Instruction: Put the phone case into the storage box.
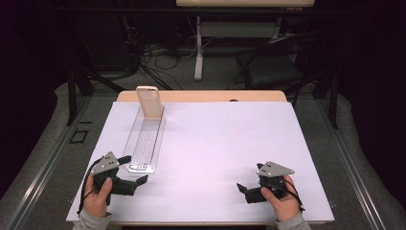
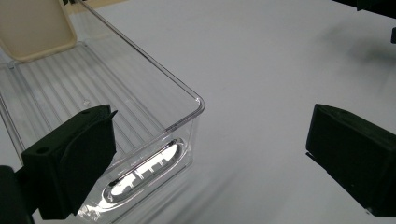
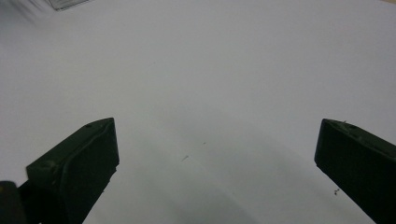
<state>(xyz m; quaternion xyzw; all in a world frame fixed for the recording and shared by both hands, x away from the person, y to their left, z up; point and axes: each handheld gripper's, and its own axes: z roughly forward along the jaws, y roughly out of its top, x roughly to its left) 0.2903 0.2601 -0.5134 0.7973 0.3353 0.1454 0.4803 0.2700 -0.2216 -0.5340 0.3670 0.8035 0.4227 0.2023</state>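
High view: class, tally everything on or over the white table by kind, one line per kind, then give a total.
Clear plastic bin: 1
Beige phone case, standing in the bin's far end: 1
Hand-held grippers, left gripper and right gripper, both open: 2
Total: 4

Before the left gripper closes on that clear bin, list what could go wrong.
1. The left gripper is open at the near end of the long clear plastic bin; a pinch on its thin glossy wall might slip.
2. The beige phone-shaped case leans upright at the bin's far end, so a tug or tilt could topple it.
3. The open right gripper sits far off, unable to steady anything.
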